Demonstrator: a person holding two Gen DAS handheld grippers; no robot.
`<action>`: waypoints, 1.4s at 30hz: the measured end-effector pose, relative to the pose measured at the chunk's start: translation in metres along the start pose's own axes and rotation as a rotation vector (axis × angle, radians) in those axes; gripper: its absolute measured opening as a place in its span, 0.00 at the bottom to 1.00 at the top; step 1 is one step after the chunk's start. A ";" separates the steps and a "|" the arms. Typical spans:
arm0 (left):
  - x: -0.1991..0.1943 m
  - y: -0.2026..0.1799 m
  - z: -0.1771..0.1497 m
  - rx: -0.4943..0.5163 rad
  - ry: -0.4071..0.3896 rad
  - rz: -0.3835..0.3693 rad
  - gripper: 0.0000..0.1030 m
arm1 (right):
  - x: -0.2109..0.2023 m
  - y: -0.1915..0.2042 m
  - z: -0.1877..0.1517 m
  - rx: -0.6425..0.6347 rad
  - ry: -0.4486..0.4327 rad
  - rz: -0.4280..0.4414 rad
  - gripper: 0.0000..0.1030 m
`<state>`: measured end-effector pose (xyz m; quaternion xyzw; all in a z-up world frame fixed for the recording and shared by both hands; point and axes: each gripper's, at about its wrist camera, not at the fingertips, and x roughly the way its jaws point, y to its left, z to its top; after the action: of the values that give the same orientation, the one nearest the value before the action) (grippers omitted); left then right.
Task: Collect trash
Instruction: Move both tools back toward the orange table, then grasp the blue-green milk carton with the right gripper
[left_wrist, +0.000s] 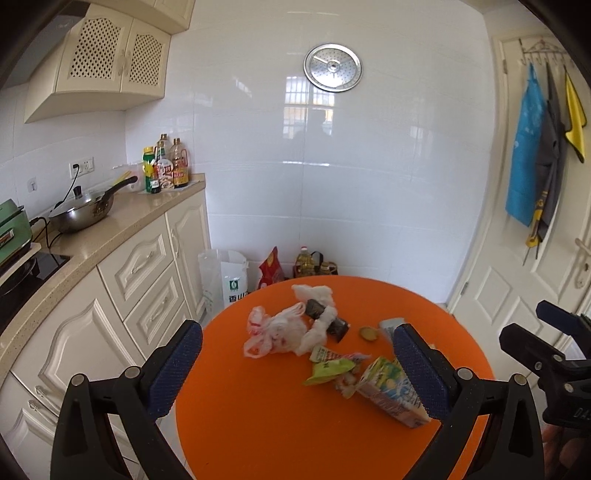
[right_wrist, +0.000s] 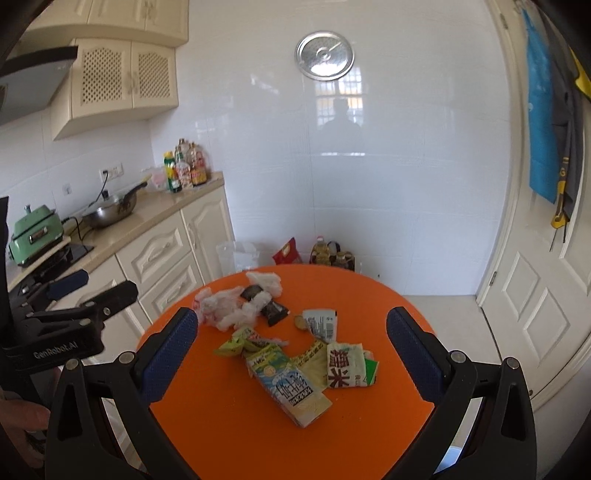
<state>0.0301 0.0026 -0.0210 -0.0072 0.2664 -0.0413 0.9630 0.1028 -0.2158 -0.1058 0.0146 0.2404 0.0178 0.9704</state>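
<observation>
Both grippers hung above the round orange table (right_wrist: 229, 424), clear of everything on it. The left gripper (left_wrist: 297, 365) had its fingers spread wide and held nothing. The right gripper (right_wrist: 291, 354) was likewise wide apart and empty. The trash lay in a loose pile near the table's middle: a crumpled plastic bag (right_wrist: 221, 308) at the far left, a dark wrapper (right_wrist: 271, 310) beside it, a drink carton (right_wrist: 291, 389) nearest, and a white packet (right_wrist: 345, 365) touching the carton's right side.
</observation>
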 end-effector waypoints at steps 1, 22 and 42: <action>0.002 -0.003 -0.002 0.003 0.010 0.004 0.99 | 0.008 -0.001 -0.004 -0.005 0.025 0.009 1.00; 0.131 -0.029 0.027 -0.001 0.267 0.024 0.99 | 0.180 -0.006 -0.088 -0.114 0.478 0.134 0.87; 0.296 -0.065 0.024 0.094 0.356 -0.049 0.97 | 0.158 -0.045 -0.074 0.049 0.405 0.165 0.51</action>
<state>0.2905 -0.0874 -0.1495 0.0388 0.4303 -0.0778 0.8985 0.2093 -0.2530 -0.2466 0.0537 0.4289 0.0941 0.8968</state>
